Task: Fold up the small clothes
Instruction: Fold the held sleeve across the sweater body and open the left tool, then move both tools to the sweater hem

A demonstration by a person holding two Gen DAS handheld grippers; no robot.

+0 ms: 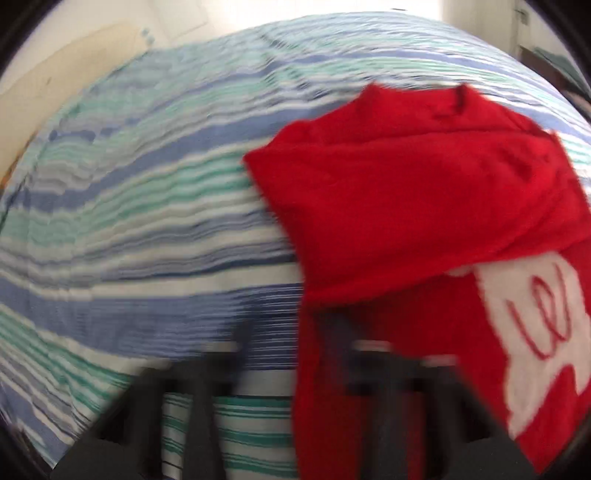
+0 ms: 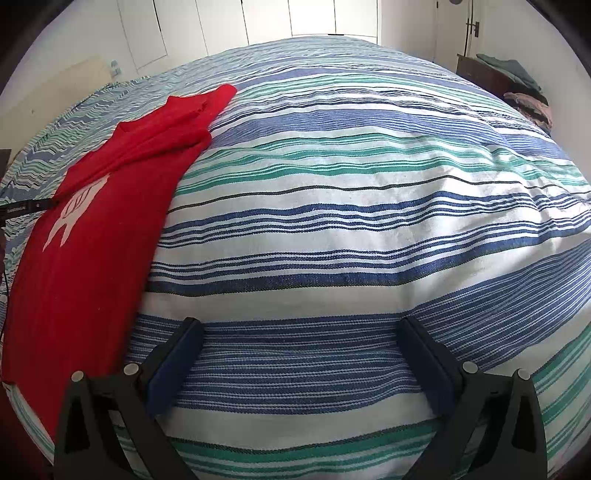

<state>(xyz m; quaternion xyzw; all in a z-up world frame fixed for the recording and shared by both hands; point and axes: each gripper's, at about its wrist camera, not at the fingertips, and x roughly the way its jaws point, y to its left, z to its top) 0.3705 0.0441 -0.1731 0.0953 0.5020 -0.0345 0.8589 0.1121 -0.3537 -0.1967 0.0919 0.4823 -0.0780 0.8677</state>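
Note:
A small red shirt (image 2: 110, 206) with a white animal print lies on the striped bedspread (image 2: 351, 206) at the left of the right wrist view. Its upper part is folded over. In the blurred left wrist view the shirt (image 1: 424, 206) fills the right side, and its left edge hangs over my left gripper (image 1: 291, 332). The left fingers look close together at that edge, but motion blur hides whether they grip it. My right gripper (image 2: 301, 332) is open and empty, low over the bedspread to the right of the shirt.
The bed fills both views. A dark cabinet (image 2: 491, 74) with piled clothes stands at the far right. White wardrobe doors (image 2: 258, 18) line the back wall. A black cable (image 2: 26, 206) lies by the shirt's left side.

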